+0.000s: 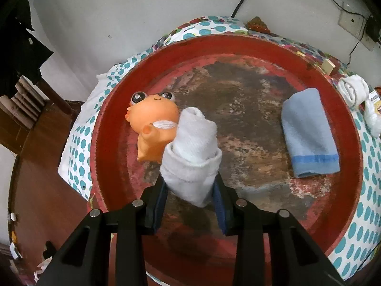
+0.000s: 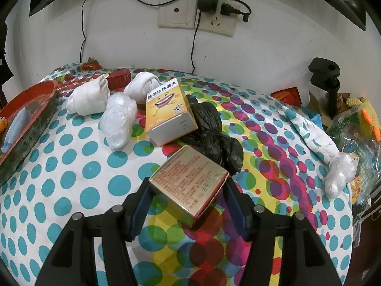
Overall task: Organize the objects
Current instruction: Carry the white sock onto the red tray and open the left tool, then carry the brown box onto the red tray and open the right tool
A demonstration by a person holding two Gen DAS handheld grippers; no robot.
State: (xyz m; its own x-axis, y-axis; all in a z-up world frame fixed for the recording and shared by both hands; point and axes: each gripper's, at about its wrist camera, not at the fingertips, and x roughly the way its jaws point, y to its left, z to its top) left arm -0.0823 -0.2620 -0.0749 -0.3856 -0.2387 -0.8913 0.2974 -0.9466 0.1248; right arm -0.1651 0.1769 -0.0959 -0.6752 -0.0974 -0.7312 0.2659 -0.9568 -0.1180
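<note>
From the left wrist camera, the left claw (image 1: 189, 188) clenches a rolled white sock (image 1: 191, 153) between its blue-padded fingers, holding the bundle over the worn floor of a round red tray (image 1: 238, 45). An orange rubber toy (image 1: 153, 124) with big glossy eyes lies on its back in the tray, touching the sock's far end on the left. A folded blue cloth (image 1: 309, 134) lies inside the tray toward its right side, well apart from the sock. The tray rests on a polka-dot cover (image 1: 78, 140), and another white sock roll (image 1: 352, 90) sits on the cover just outside the tray's right rim. From the right wrist camera, the right claw (image 2: 187, 199) grips a small gold box (image 2: 188, 183) with red print, held tilted above the dotted cover. Beyond it lie a knotted black plastic bag (image 2: 214, 133), a yellow medicine box (image 2: 167, 110) leaning against that bag, a crumpled clear bag (image 2: 117, 121), and two white sock bundles (image 2: 89, 97) near the wall. The red tray's edge shows at far left.
</note>
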